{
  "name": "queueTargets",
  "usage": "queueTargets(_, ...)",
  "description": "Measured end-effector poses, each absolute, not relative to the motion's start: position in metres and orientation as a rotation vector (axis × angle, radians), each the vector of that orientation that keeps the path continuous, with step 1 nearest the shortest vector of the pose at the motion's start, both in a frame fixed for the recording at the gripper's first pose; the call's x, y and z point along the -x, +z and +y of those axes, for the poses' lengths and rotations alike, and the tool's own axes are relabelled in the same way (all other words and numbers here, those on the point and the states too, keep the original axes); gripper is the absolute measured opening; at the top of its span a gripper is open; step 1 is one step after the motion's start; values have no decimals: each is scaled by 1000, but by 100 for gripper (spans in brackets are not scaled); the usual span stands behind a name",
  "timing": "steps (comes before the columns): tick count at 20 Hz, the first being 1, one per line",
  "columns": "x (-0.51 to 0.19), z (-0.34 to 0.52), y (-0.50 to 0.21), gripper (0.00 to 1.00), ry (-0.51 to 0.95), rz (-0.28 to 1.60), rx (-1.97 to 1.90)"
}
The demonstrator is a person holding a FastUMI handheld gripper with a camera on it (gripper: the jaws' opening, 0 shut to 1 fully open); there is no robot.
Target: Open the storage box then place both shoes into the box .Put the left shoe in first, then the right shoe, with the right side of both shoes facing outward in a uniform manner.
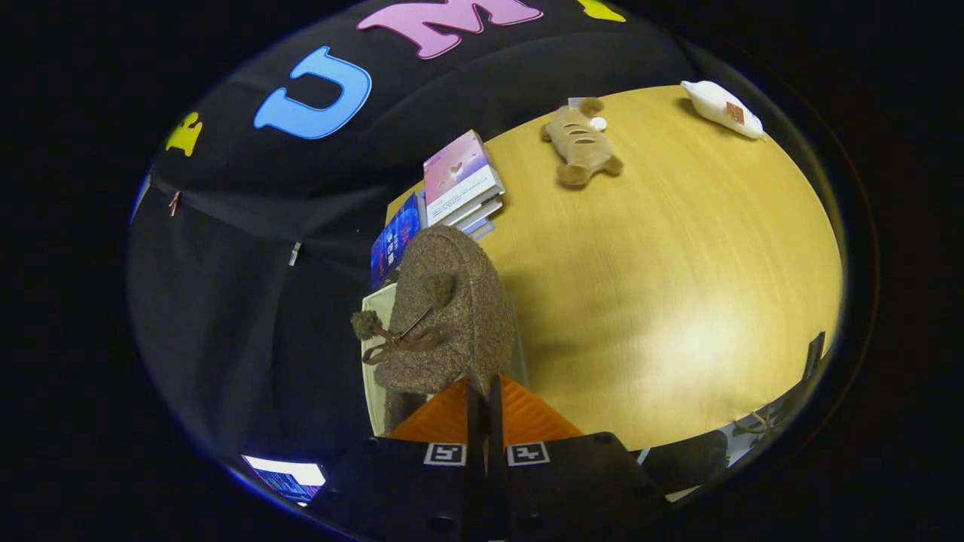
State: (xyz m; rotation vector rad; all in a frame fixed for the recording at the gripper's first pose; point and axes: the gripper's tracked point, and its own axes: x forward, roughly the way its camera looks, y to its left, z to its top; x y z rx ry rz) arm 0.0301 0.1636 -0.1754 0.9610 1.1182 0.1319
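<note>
A brown fuzzy shoe point(444, 316) with a dark bow and two pompoms stands just ahead of my fingers, its toe pointing away from me. My gripper point(482, 391) is shut on the near end of this shoe, the two fingers almost touching. Right beneath the shoe lies the pale storage box point(372, 361); its cream rim shows to the left of the shoe and a thin clear edge shows to the right. The shoe hides the inside of the box. I cannot tell whether this is the left or the right shoe.
A stack of books point(461, 181) and a blue book point(393, 241) lie beyond the shoe by the black wall. Farther out on the wooden table point(678, 286) lie a tan plush toy point(580, 143) and a white packet point(721, 109). A lit screen point(286, 476) glows low beside the gripper.
</note>
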Motion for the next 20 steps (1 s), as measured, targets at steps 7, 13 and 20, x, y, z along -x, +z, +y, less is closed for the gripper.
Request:
queueTargets(7, -48, 232, -174, 5, 150, 1185, -930)
queueTargets(13, -63, 252, -169, 5, 148, 1176, -897)
queueTargets(20, -51, 267, -183, 6, 139, 1216, -856)
